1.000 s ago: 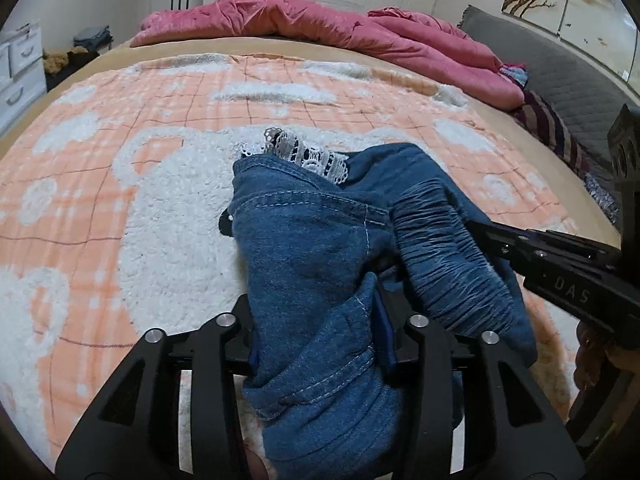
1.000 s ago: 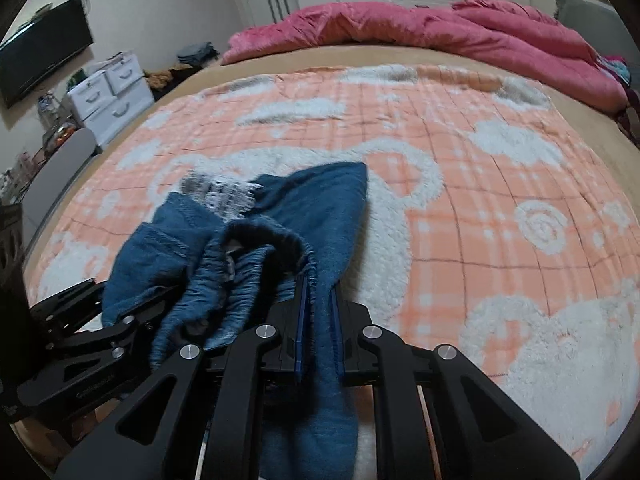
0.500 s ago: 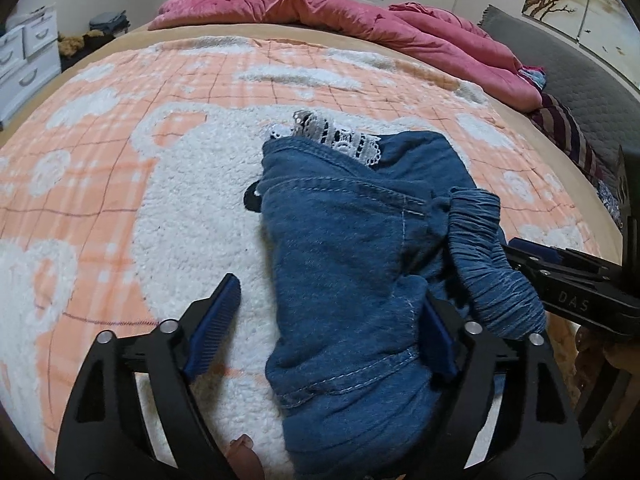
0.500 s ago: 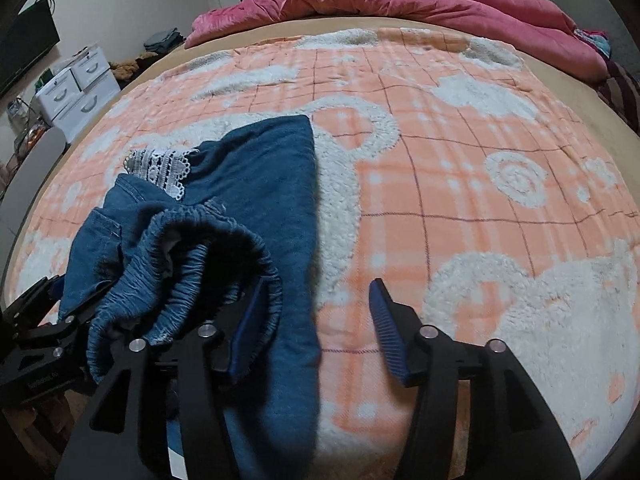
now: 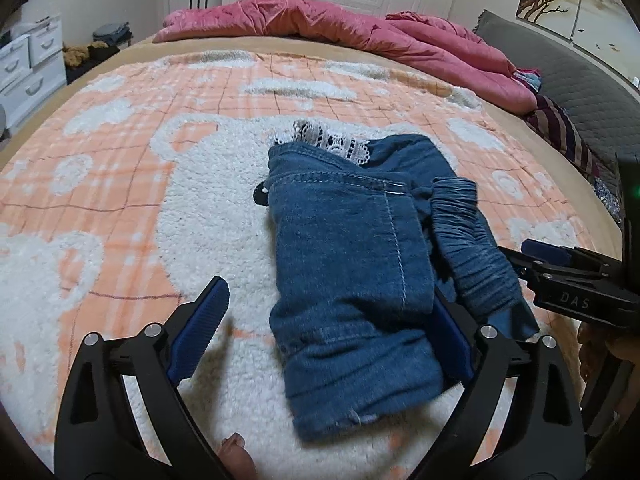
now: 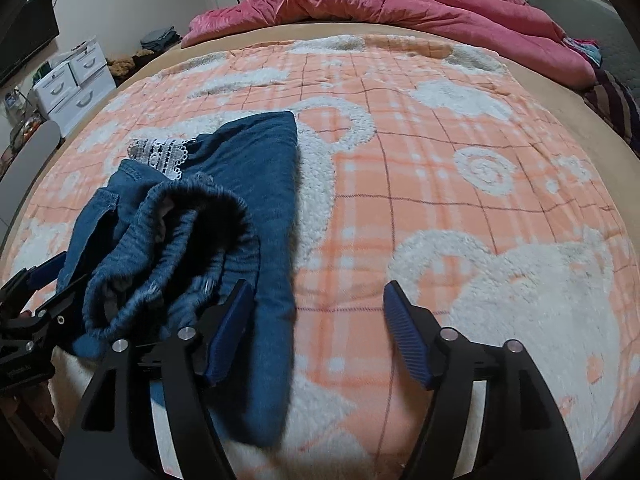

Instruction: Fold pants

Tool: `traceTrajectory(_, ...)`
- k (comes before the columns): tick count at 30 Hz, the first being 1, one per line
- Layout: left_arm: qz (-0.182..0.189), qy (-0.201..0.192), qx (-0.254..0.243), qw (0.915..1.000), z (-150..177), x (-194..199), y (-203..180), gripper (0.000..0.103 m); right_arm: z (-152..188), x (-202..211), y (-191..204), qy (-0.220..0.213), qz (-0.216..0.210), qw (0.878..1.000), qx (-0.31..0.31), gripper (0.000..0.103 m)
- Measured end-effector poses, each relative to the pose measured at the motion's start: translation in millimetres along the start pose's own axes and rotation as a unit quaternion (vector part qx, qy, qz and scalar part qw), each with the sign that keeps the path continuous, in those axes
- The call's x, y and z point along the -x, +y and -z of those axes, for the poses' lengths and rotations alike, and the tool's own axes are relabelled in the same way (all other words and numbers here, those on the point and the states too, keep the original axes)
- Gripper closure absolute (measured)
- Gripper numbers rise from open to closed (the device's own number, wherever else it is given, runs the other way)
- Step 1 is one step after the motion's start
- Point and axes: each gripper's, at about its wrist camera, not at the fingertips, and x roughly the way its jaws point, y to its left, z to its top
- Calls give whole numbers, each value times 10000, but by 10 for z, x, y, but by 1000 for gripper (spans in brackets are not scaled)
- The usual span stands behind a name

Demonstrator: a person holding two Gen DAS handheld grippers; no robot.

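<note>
The blue denim pants (image 5: 352, 264) lie in a loosely folded bundle on the bed, with white lace trim (image 5: 332, 142) at the far end and the gathered elastic waistband (image 5: 472, 248) on the right. My left gripper (image 5: 324, 320) is open; the pants' near end lies between its fingers. My right gripper (image 6: 316, 328) is open and empty just right of the pants (image 6: 224, 216), its left finger (image 6: 228, 328) against the denim. The right gripper also shows at the right of the left wrist view (image 5: 576, 280).
The bed is covered by an orange and white plaid fleece blanket (image 6: 440, 160). A pink duvet (image 5: 340, 28) is bunched at the far end. White drawers (image 6: 76, 80) stand left of the bed. A grey headboard (image 5: 560, 72) runs along the right.
Both grippers were shut on the pants a second ago. They have opened and let go, and the pants now rest on the blanket. Both grippers pulled back slightly.
</note>
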Motion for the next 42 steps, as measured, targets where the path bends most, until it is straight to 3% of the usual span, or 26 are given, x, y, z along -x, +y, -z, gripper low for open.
traceTrajectory(7,103,-67,81,9999,99,173,-1,12,59,241,9,-204,-201,9995,-109,19)
traceTrajectory(16,11,-329,-96,9994,337,482,-75,10,251,500,110,-384,-331,9987,12,16)
traceTrajectory(18,43,-366,-40,9993,386,543,-69,10,314,566,141,-438,-359,9984,42,8)
traceTrajectory(23,89,-303,120,9994,573,635,-54,10,464,707,214,-592,-161,9977,291,7)
traceTrajectory(42,177,-273,-5,9995,1040,909,-252,10,1011,1142,166,-918,-14,9956,195,5)
